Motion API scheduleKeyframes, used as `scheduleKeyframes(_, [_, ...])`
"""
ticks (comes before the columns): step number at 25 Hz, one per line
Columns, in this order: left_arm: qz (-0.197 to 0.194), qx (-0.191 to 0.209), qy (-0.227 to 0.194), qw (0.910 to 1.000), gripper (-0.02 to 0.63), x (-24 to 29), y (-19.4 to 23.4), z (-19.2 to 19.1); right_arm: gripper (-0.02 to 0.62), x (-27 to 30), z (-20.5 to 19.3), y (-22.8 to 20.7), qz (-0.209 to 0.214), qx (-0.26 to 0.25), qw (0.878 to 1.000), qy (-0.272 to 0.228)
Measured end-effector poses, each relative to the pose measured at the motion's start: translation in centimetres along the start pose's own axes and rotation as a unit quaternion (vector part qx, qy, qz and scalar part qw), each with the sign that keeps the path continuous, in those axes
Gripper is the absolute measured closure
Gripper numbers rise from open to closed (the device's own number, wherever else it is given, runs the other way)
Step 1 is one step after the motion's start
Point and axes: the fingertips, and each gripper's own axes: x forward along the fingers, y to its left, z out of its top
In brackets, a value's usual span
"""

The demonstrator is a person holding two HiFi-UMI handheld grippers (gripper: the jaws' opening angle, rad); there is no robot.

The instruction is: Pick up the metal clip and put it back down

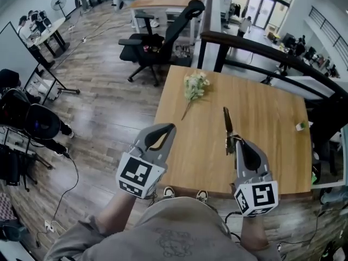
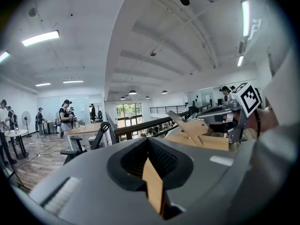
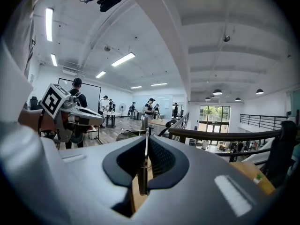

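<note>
- Metal clip (image 1: 228,129): it is held up by the right gripper (image 1: 237,141) over the near part of the worktop (image 1: 272,162), and its long end points away from the person. I judge the lifting is done and the step in hand is to put it back down.
- To do this well, I would lower the clip slowly until it lies flat on bare wood, and open the grip only when it rests there, so that it does not drop or bounce.
- It is better to keep it well apart from the bunch of flowers (image 1: 194,86) and away from the worktop edge.
- The right fingers (image 3: 165,162) are pressed almost fully together, and the thin metal blade stands upright between them.
- The fingers (image 2: 164,159) of the left gripper (image 1: 169,128) are closed too, with nothing between them. This gripper hangs beside the left edge of the worktop and touches nothing.
</note>
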Motion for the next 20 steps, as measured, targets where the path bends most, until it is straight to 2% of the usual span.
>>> scheduleKeyframes(9, [-0.011,-0.002,-0.005,0.9999,0.606,1.2,-2.2,0.7,0.581,-2.4,-0.4,-2.8,-0.036,-0.032,0.999,0.012])
scheduleKeyframes(15, [-0.023,0.001,0.007,0.9997,0.606,2.3,-2.9,0.1,0.581,-1.8,-1.7,-4.1,-0.056,-0.099,0.992,0.048])
scheduleKeyframes(20, [-0.03,0.015,0.011,0.9994,0.606,4.4,-3.4,0.4,0.581,0.6,-2.5,-6.2,-0.059,-0.194,0.975,0.089])
